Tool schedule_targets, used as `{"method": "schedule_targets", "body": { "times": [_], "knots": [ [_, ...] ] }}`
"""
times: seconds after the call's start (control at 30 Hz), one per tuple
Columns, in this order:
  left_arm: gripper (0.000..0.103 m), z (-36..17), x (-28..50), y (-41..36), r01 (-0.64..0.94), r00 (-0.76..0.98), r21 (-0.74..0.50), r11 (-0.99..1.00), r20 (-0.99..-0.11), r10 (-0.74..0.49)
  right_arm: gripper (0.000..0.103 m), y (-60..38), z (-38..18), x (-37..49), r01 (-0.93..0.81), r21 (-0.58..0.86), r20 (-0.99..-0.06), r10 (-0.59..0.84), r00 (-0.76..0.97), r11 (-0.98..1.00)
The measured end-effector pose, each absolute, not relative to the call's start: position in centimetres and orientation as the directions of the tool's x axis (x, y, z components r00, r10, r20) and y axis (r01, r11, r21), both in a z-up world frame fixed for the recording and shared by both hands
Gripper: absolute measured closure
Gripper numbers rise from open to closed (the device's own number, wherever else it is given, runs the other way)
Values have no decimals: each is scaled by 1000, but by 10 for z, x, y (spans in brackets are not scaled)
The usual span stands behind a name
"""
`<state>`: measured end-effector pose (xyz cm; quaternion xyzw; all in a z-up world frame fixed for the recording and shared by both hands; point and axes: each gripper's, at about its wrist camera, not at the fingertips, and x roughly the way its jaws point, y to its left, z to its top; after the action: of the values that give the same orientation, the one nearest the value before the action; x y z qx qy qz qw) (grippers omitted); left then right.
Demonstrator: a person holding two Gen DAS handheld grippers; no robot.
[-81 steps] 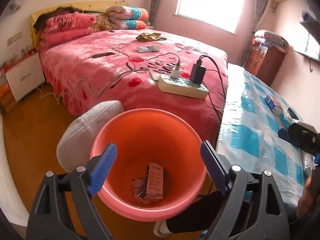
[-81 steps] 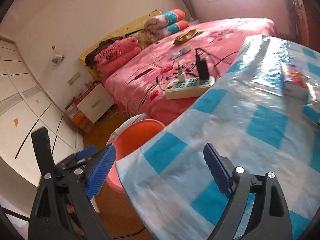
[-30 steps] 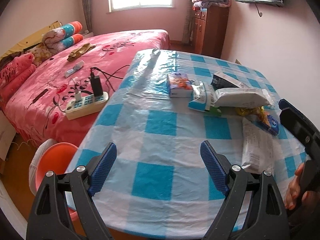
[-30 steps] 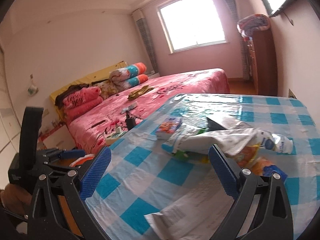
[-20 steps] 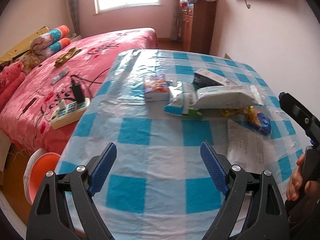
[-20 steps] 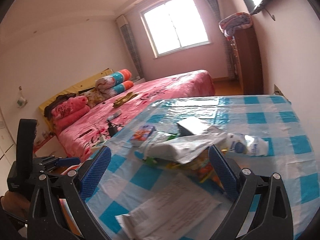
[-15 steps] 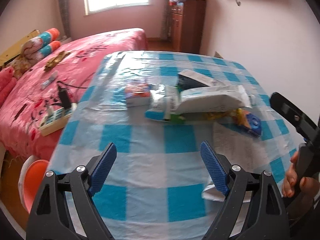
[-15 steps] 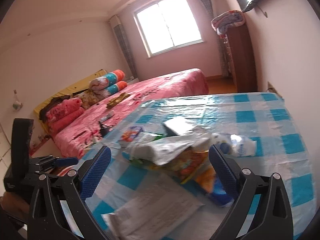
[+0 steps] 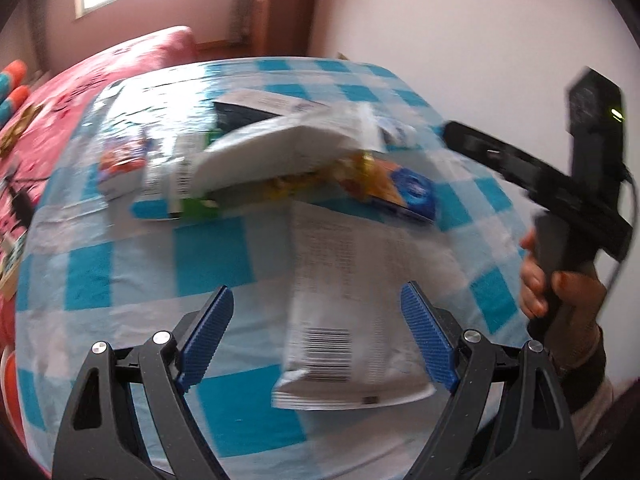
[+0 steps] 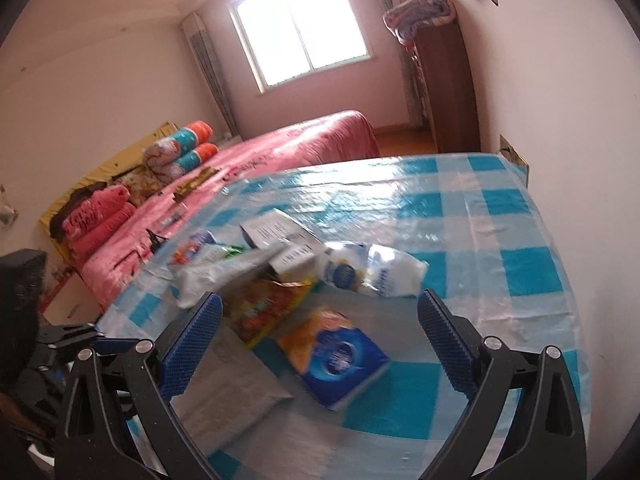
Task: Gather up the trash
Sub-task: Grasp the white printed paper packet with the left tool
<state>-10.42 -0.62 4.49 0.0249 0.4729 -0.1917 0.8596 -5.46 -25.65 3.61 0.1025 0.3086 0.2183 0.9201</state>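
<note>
A heap of wrappers lies on the blue-checked tablecloth (image 9: 216, 252). Nearest is a flat white packet with a barcode (image 9: 352, 312), just beyond my open left gripper (image 9: 318, 334), between the lines of its jaws but untouched. Behind it lie a large white bag (image 9: 280, 148), a yellow snack wrapper (image 9: 360, 176), a blue-and-orange packet (image 9: 412, 192) and a small colourful carton (image 9: 122, 164). In the right wrist view my right gripper (image 10: 318, 340) is open above the blue-and-orange packet (image 10: 340, 356), with the yellow wrapper (image 10: 268, 304) and a crumpled white-blue bag (image 10: 380, 272) beyond.
A pink bed (image 10: 256, 160) stands left of the table, with pillows and small items on it. A wooden cabinet (image 10: 444, 88) fills the far corner. The wall (image 9: 460, 40) runs close along the table's right edge. A hand (image 9: 560, 292) holds the right gripper's handle at right.
Both grippers have moved forward and lower over the table, from the orange bin by the bed to the wrapper heap. The left one now tilts down at the white packet. Jaws stay open.
</note>
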Motion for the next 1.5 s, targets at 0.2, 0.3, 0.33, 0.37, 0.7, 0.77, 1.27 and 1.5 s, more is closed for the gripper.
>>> {"method": "schedule_targets", "body": {
  "times": [0.2,0.3,0.33,0.37,0.7,0.77,1.27,1.5],
  "knots": [
    [17,34,-102,-23,401,421,-150,904,-846,-327,6,-251,20,-50,-371,307,-579,481,658,877],
    [17,29,-102,-29,410,395,-160,898,-856,-333,6,-247,14,-47,-385,313,-601,494,628,869],
    [17,28,-102,-30,412,391,-155,898,-860,-329,6,-246,12,-47,-386,308,-609,492,623,870],
    [17,27,-102,-32,414,391,-146,899,-863,-321,6,-245,10,-45,-386,305,-615,490,618,871],
    [17,13,-93,-46,420,365,-85,903,-896,-255,6,-238,2,-38,-383,280,-677,464,572,880],
    [17,11,-92,-50,427,372,-61,902,-898,-236,6,-237,1,-37,-378,254,-692,440,573,891],
    [25,10,-87,-50,370,460,39,928,-875,-147,7,-221,-8,-28,-388,176,-754,377,537,905],
    [26,13,-90,-32,326,461,15,945,-875,-145,28,-214,-8,-31,-398,108,-764,332,553,911]
  ]
}}
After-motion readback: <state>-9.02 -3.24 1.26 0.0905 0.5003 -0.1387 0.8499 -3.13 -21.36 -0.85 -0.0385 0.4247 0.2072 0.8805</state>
